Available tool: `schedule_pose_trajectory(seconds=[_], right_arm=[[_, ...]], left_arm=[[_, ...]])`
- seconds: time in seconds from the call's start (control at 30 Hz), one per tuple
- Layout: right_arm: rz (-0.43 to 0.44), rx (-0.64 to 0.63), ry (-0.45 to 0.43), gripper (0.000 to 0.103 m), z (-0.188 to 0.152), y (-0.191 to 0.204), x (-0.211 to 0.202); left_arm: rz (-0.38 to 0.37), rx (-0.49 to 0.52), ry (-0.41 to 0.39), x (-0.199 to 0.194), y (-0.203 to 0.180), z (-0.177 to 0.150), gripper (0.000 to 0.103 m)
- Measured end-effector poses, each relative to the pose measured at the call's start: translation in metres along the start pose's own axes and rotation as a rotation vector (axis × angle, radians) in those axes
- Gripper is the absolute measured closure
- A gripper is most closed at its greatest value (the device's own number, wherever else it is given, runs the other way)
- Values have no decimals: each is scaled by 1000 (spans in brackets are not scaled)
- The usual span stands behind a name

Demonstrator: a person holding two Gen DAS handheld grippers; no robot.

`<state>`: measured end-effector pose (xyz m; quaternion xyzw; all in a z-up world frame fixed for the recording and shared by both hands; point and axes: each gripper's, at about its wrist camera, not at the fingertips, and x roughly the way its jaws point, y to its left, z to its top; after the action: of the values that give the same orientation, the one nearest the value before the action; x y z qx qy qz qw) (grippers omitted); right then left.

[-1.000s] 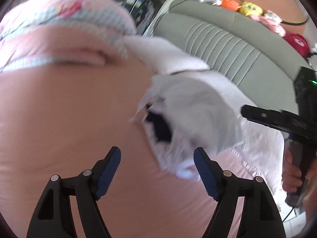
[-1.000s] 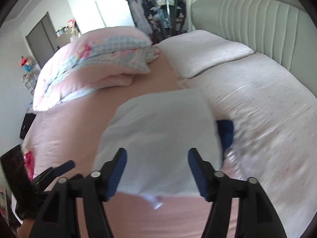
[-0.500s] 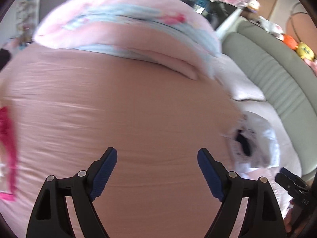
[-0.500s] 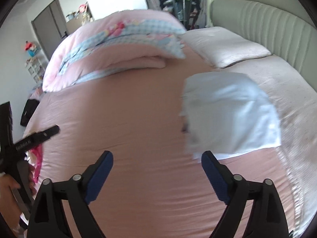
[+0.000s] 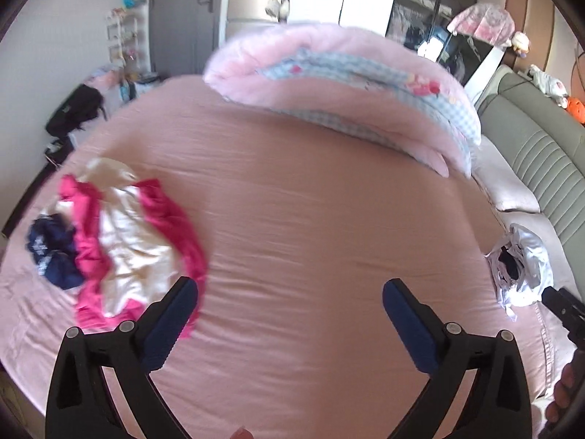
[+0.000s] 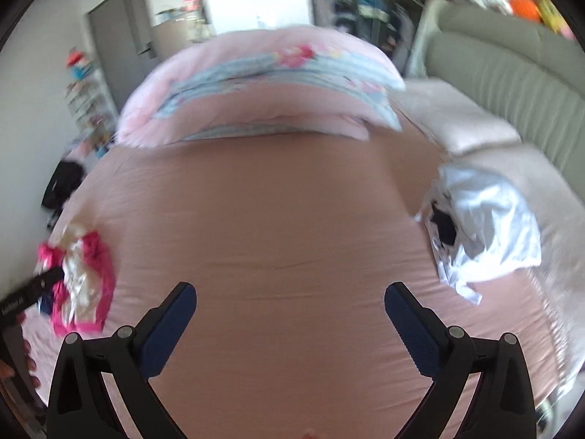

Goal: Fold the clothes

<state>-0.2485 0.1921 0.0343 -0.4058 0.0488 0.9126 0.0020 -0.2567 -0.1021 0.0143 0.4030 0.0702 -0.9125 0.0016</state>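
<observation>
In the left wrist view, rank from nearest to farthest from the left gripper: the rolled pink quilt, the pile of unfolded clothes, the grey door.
1. pile of unfolded clothes, on the sheet just left of the left gripper.
2. rolled pink quilt, across the bed's far side.
3. grey door, on the back wall beyond the bed.

Unfolded clothes pile (image 5: 117, 241) at left on the bed sheet (image 5: 310, 219); folded garment (image 6: 486, 216) at right, just before the pillows (image 6: 457, 124), well apart from the pile. Rolled duvet (image 5: 347, 77) behind, across the far side; headboard (image 6: 512, 84) along the right.
</observation>
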Motion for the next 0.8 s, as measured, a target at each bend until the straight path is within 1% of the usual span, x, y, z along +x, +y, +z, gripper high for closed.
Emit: schedule_pose_trajectory(seconds=[0.03, 0.13, 0.2, 0.27, 0.33, 0.43, 0.57, 0.6, 0.7, 0.8], right_arm=[[1, -27, -15, 0, -4, 10, -12], [5, -36, -51, 0, -18, 20, -45], [2, -29, -54, 0, -35, 20, -64], [-16, -7, -58, 0, -60, 18, -82], [-25, 3, -51, 0, -86, 14, -97], [-34, -9, -29, 0, -110, 10, -111], [-55, -21, -44, 0, -137, 3, -136], [-58, -26, -48, 0, -145, 1, -143], [-73, -39, -37, 0, -166, -1, -154], [-66, -46, -30, 0, -182, -2, -166]], left_arm=[[3, -3, -10, -10, 2, -6, 1], [14, -8, -32, -40, 4, -26, 0], [65, 16, -66, -65, -4, -50, 1], [71, 43, -103, -84, -13, -72, 1], [52, 36, -115, -103, -21, -99, 1], [86, 22, -82, -119, -33, -132, 1], [120, 37, -73, -139, -45, -169, 1], [101, 22, -67, -145, -44, -175, 1], [80, 15, -55, -159, -53, -191, 1], [69, 9, -80, -175, -58, -203, 1]])
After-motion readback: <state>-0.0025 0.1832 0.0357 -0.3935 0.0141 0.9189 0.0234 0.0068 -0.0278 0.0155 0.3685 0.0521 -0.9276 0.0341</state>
